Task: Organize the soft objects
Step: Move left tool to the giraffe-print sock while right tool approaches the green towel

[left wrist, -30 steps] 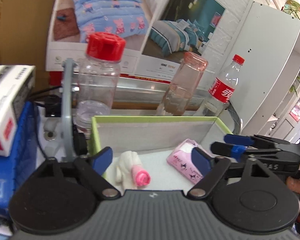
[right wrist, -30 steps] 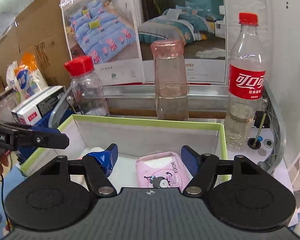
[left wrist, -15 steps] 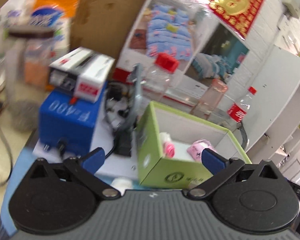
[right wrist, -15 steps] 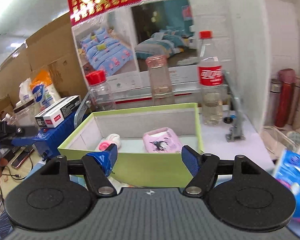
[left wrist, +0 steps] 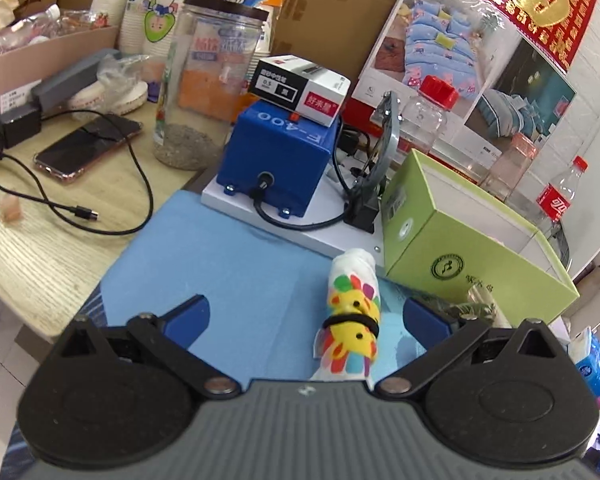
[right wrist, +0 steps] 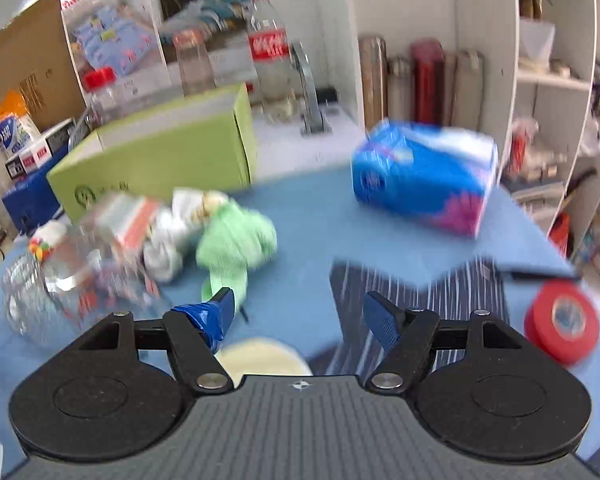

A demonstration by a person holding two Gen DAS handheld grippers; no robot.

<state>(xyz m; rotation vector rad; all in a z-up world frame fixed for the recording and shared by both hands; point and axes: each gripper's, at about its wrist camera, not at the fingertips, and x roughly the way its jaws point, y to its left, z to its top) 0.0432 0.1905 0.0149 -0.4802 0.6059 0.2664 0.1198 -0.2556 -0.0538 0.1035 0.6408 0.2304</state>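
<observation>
Both tongs have pulled back from over the green box and now hang above the blue cloth on the desk, released and empty.

Left tongs stand spread wide around a rolled white sock printed with bright dots, cinched by a black band, lying at lower centre just beside the green box; probably it is lined up as the next pick. Right tongs are parted with nothing between them, low in the frame near a crumpled green cloth that rests against a silvery bundle left of centre. A glossy blue tissue pack sits upper right and a red tape roll at far right, both firmer. The stiff card box waits for the soft pieces.
</observation>
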